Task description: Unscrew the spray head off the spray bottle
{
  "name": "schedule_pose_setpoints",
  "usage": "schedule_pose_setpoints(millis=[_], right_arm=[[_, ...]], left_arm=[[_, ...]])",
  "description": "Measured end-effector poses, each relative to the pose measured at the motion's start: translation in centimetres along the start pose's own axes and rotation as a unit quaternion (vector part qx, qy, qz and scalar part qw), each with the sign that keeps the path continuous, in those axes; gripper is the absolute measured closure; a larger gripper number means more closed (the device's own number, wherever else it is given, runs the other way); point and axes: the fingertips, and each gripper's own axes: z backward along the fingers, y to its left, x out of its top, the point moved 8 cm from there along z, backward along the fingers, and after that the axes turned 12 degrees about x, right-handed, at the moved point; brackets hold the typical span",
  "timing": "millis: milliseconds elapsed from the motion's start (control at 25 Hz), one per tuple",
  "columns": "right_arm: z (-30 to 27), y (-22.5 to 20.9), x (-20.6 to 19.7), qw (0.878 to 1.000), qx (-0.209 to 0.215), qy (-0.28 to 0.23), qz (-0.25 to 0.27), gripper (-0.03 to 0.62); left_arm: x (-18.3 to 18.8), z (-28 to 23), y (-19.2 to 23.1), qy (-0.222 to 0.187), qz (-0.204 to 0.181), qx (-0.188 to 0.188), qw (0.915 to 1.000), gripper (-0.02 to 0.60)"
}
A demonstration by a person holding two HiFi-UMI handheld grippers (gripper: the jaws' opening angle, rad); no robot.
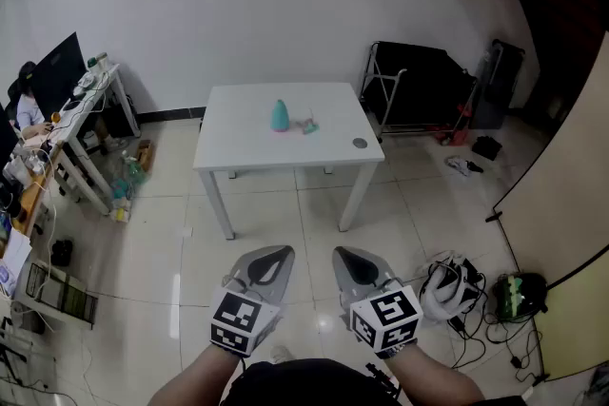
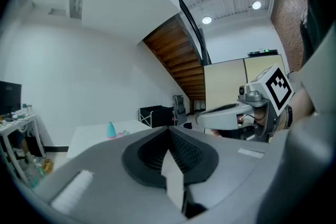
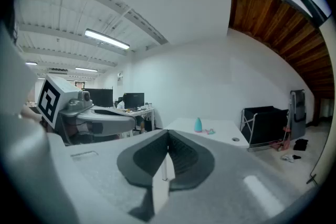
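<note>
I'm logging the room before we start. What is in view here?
table: 1, white, mid-room
spray bottle: 1, teal, upright on the table
small item: 1, teal and pink, just right of the bottle, too small to identify
disc: 1, grey, near the table's right edge
desk: 1, white, left side, cluttered
rack: 1, black, behind the table at right
cable heap: 1, white and black, on the floor at right
left gripper: 1, grey, shut, empty
right gripper: 1, grey, shut, empty
</note>
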Motion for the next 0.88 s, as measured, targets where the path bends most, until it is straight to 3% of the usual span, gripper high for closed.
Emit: schedule_pose_setpoints(millis=[480,880], right_arm=[[-5.8,1.0,1.6,1.000,-0.007,0.008,0.005,0.603],[-8.7,-1.3,1.8,1.000,-0.002,0.014,0.003,0.603]], left_arm=[[0.0,-1.3,6.0,-0.005,0.003,-0.010,0.9999,0.566],[-0.8,-3.8,8.1,0.007,0.005,-0.001,1.0000,0.566]])
